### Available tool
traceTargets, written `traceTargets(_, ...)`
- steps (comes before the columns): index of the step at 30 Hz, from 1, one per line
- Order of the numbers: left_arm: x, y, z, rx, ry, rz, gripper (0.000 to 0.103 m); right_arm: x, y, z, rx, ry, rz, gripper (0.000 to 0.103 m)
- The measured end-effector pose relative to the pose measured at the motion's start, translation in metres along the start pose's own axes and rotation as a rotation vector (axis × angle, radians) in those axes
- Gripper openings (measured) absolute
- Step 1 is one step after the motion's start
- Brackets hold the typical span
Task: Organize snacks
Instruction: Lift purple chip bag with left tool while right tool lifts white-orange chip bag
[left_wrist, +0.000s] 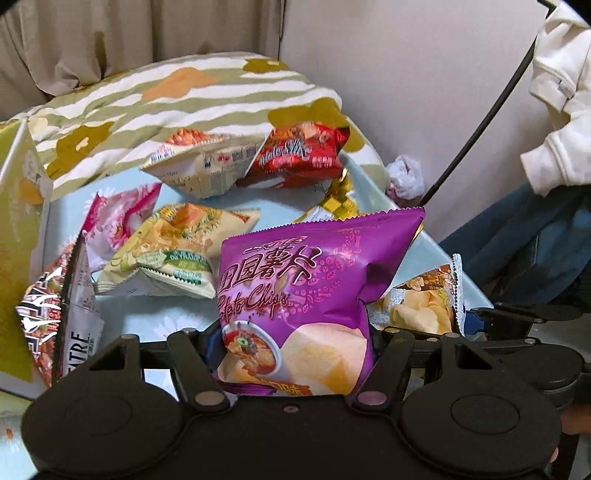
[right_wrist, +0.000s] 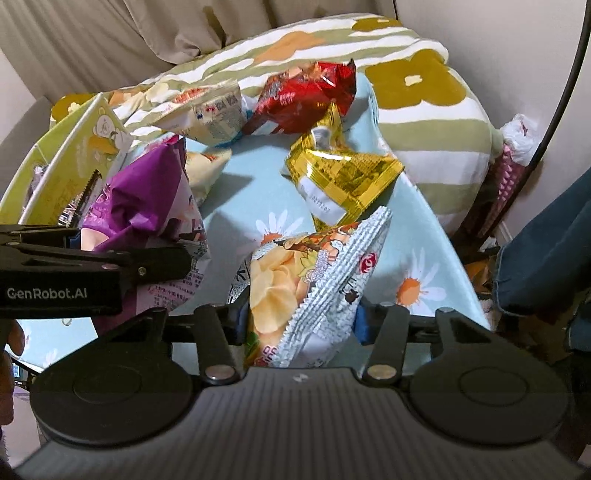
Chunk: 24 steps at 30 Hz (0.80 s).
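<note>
- Between the fingers of the left gripper (left_wrist: 295, 343), in the left wrist view, the purple chip bag (left_wrist: 310, 295) stands upright, clamped at its lower part.
- Beyond the purple chip bag, loose packets lie on the blue daisy sheet (left_wrist: 280, 199): a yellow-green bag (left_wrist: 166, 247) to its left, a red bag (left_wrist: 299, 155) and a cream bag (left_wrist: 203, 162) farther back.
- Left of the purple chip bag, the yellow-green box (left_wrist: 22, 206) stands open with a packet leaning at it.
- In the right wrist view, the right gripper (right_wrist: 301, 317) is clenched on the white-edged chip bag (right_wrist: 310, 280), held just right of the purple chip bag (right_wrist: 144, 206).
- Past it, the gold bag (right_wrist: 343, 173) lies on the sheet, well apart from the box (right_wrist: 70, 162).
- Progress judgement: early to middle stage. Two bags are in hand; at least five remain scattered, apparently awaiting the box.
</note>
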<state>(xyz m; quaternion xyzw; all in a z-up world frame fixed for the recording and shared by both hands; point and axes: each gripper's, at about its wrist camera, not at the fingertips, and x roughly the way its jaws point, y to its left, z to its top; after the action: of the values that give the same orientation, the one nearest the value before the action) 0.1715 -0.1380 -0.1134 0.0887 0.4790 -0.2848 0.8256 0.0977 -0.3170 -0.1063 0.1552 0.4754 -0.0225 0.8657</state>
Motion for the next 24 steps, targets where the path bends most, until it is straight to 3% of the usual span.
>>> traceTargets(11, -0.047, -0.014, 0.008, -0.055, -0.129, 0.015, 0.070, -0.045, 0.004, 0.021, -0.057, -0.091, 0.028, 0.065)
traceTargets(17, -0.086, -0.008, 0.015, -0.099, -0.239, 0.084, 0.070, -0.072, 0.016, 0.042, -0.110, -0.154, 0.049, 0.065)
traceTargets(24, -0.130, 0.027, 0.018, -0.173, -0.337, 0.174, 0.070, -0.092, 0.054, 0.072, -0.210, -0.219, 0.126, 0.065)
